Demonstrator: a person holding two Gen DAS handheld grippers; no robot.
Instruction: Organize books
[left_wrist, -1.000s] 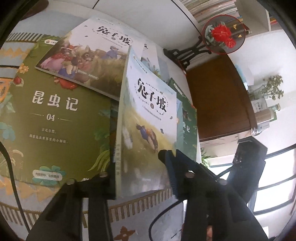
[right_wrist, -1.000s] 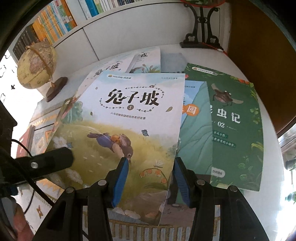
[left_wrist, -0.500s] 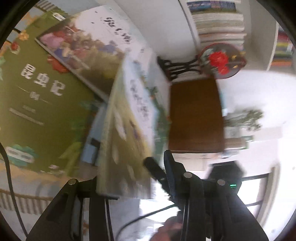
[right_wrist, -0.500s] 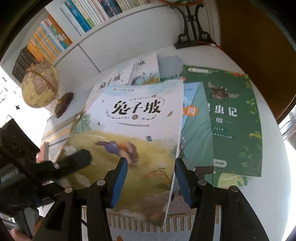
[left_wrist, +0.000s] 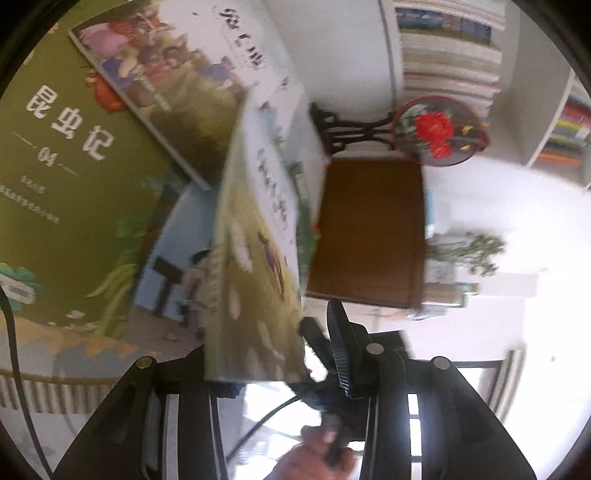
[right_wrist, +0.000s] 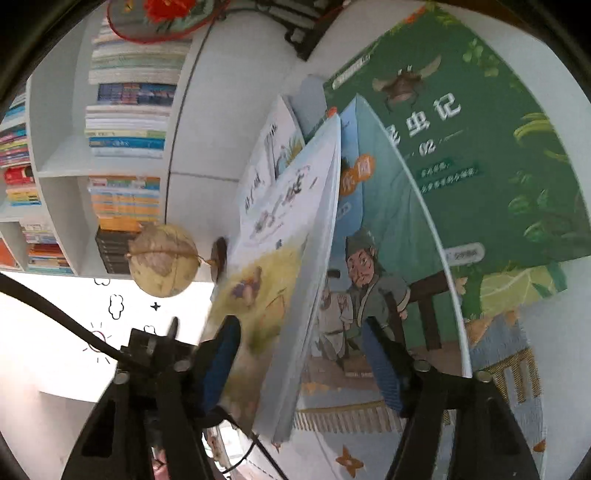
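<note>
A white and yellow rabbit picture book (left_wrist: 255, 266) stands tilted up on edge between the jaws of my left gripper (left_wrist: 266, 362), which look open around its lower edge. The same book (right_wrist: 280, 266) stands between the wide-open jaws of my right gripper (right_wrist: 299, 369), not pinched. Under it lie a blue book with an old man (right_wrist: 373, 280), a green insect book 02 (right_wrist: 480, 158), a green insect book 04 (left_wrist: 62, 177) and another rabbit book (left_wrist: 184, 85).
A round white table (right_wrist: 554, 325) with a patterned runner (right_wrist: 513, 373) bears the books. A globe (right_wrist: 162, 264), bookshelves (right_wrist: 122, 140), a red flower fan on a black stand (left_wrist: 436, 129) and a brown panel (left_wrist: 369, 232) lie behind.
The rabbit book has been raised from lying flat to standing nearly on edge. Both grippers have rolled and lifted with it; the blue book beneath is uncovered.
</note>
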